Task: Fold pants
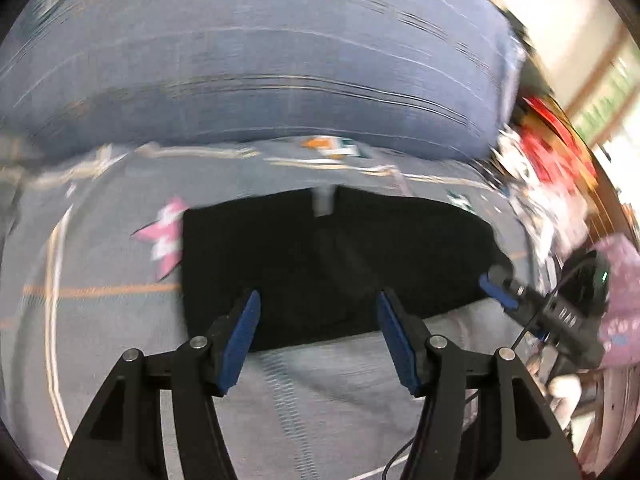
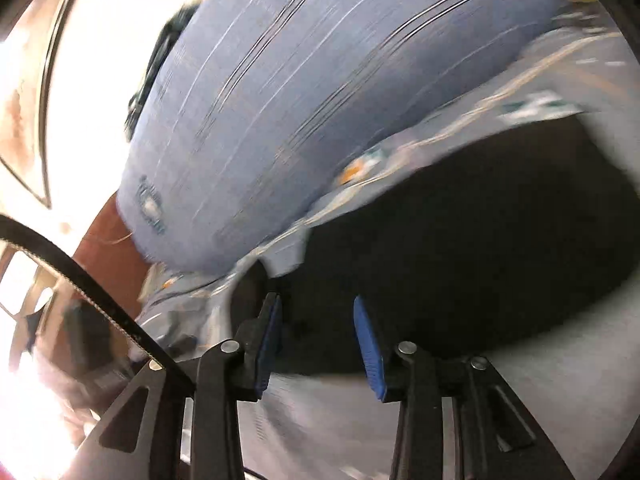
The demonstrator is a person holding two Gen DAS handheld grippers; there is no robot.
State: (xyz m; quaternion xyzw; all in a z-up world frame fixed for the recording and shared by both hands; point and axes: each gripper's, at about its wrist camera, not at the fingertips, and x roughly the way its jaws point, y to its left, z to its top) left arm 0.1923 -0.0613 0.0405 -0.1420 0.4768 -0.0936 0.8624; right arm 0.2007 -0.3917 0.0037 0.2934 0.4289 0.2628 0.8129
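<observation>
The black pants (image 1: 320,260) lie flat in a folded rectangle on a grey-blue patterned bed sheet (image 1: 100,280). My left gripper (image 1: 318,296) hovers over their near edge, open, with nothing between its blue pads. At the pants' right edge the right gripper (image 1: 496,288) shows in the left wrist view, a hand in a pink sleeve (image 1: 620,288) behind it. In the right wrist view my right gripper (image 2: 317,300) stands open over the near left part of the pants (image 2: 460,260), its pads apart and empty. Both views are blurred.
A large blue striped pillow (image 1: 260,72) lies along the far side of the pants, also filling the upper right wrist view as the pillow (image 2: 300,100). Red and white clutter (image 1: 552,148) sits at the right. A black cable (image 2: 80,272) crosses the lower left.
</observation>
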